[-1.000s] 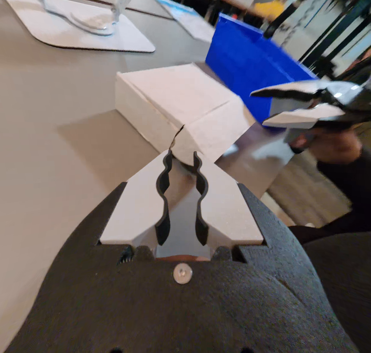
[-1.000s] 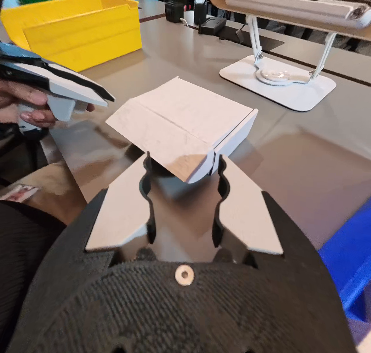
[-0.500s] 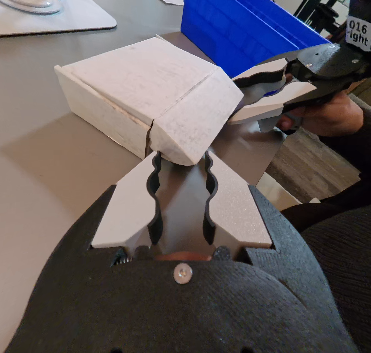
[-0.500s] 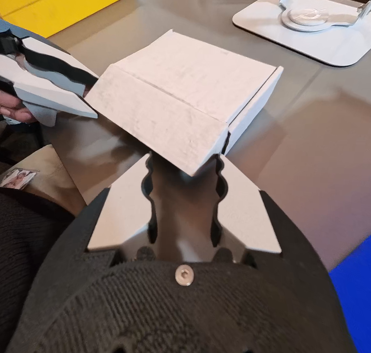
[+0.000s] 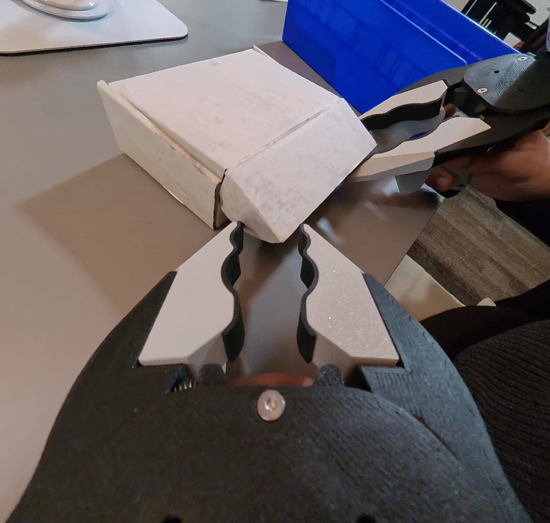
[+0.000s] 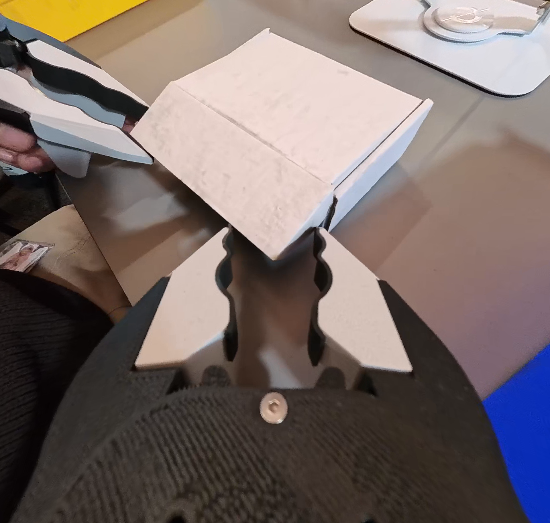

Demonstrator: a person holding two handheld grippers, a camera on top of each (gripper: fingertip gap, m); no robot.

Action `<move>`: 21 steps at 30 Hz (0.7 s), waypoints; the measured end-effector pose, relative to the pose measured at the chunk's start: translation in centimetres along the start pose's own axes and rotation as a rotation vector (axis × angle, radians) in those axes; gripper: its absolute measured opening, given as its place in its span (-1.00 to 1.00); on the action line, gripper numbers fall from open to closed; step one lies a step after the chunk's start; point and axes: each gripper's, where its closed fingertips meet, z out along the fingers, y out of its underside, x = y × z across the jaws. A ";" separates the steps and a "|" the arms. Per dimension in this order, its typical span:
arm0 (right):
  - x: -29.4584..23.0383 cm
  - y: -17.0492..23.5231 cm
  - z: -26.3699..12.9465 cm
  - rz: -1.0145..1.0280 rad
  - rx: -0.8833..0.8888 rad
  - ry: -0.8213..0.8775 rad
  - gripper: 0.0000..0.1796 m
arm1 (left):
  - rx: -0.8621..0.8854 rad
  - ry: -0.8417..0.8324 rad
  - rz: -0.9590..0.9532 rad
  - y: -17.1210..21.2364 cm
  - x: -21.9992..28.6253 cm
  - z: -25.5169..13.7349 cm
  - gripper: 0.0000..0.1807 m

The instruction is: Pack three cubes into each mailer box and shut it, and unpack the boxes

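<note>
A white mailer box sits near the table edge, its front flap untucked and jutting out; left gripper and right gripper, both spread and empty, bracket the flap's corners – best pinched evenly together

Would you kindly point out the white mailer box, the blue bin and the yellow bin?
white mailer box (image 5: 226,107): left wrist view, lid top.
blue bin (image 5: 366,47): left wrist view, near wall.
yellow bin (image 6: 89,0): right wrist view, side wall.
</note>
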 end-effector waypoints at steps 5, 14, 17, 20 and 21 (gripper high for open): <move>0.1 0.0 0.1 -0.005 0.000 0.007 -0.42 | -0.008 -0.008 -0.006 0.2 -0.2 0.2 -0.62; 0.3 0.2 0.1 -0.025 -0.011 0.034 -0.40 | -0.001 -0.021 0.005 0.1 -0.2 0.1 -0.63; 0.5 0.0 0.0 -0.022 -0.003 0.047 -0.36 | 0.004 -0.030 0.015 0.0 -0.4 0.0 -0.62; 0.9 -0.4 -0.3 -0.025 0.016 0.068 -0.31 | 0.036 -0.046 0.012 -0.6 -0.8 -0.5 -0.65; 0.9 -0.5 -0.3 -0.022 0.022 0.068 -0.31 | 0.049 -0.043 0.004 -0.8 -0.9 -0.7 -0.64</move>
